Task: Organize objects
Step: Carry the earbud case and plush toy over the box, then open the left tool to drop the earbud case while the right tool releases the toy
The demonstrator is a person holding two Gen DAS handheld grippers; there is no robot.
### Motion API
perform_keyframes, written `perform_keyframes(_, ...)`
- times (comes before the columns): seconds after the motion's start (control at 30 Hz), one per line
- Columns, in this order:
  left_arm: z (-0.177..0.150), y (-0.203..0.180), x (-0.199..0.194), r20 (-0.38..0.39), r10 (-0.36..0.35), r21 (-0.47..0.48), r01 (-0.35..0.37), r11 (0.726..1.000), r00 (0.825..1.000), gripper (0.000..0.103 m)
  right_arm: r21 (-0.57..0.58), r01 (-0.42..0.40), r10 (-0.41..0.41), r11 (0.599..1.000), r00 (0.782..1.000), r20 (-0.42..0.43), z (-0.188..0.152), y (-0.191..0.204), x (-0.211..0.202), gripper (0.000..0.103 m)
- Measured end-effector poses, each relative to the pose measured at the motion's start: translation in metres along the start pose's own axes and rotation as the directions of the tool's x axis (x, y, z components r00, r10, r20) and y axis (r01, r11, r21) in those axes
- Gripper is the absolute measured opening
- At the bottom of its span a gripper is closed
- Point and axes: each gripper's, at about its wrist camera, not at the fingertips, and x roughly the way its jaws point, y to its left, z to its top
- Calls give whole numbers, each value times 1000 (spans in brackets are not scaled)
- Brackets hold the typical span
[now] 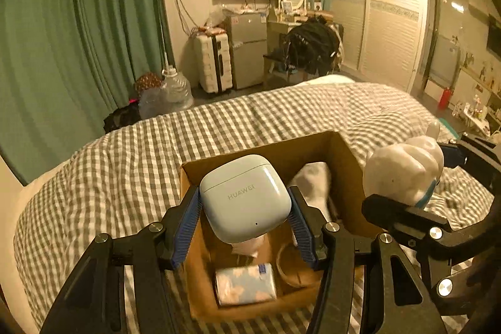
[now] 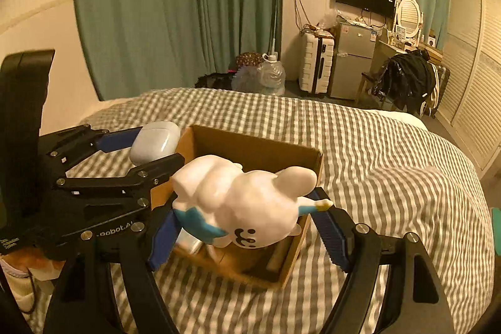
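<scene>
My left gripper (image 1: 245, 208) is shut on a pale blue Huawei earbud case (image 1: 245, 197) and holds it above the open cardboard box (image 1: 344, 152) on the bed. The case also shows in the right wrist view (image 2: 155, 141). My right gripper (image 2: 247, 219) is shut on a white figurine with blue trousers and a smiling face (image 2: 250, 202), held over the box (image 2: 256, 143); the figurine also shows in the left wrist view (image 1: 404, 174). Inside the box lie a blue-and-white tissue pack (image 1: 245, 284), a tan ring (image 1: 291, 265) and a white cloth item (image 1: 313, 180).
The box sits on a bed with a grey checked cover (image 1: 125, 165). Beyond the bed are green curtains (image 2: 175, 5), water jugs (image 2: 269, 74), a white suitcase (image 2: 316, 64), a small fridge (image 2: 353, 58), a chair with black clothes (image 2: 404, 77) and a wardrobe (image 1: 388, 14).
</scene>
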Motion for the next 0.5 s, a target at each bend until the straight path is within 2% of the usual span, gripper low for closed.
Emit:
perform_keyframes(0.17,-3,6,41,-68,-24,-2,24,1000,997,57,14,11,-10,1000,999,-38,11,-14,40,77)
perform_keyframes(0.33,-18,5,68,-127,-44,9,46,999,991,57,38,-11,15,999,994,-107,2,-25,74,77)
perform_keyframes(0.5,-20,1,71,-103,-37,39,41,998,994,57,68,-40,50,997,988,-147,-7,-34,92,77)
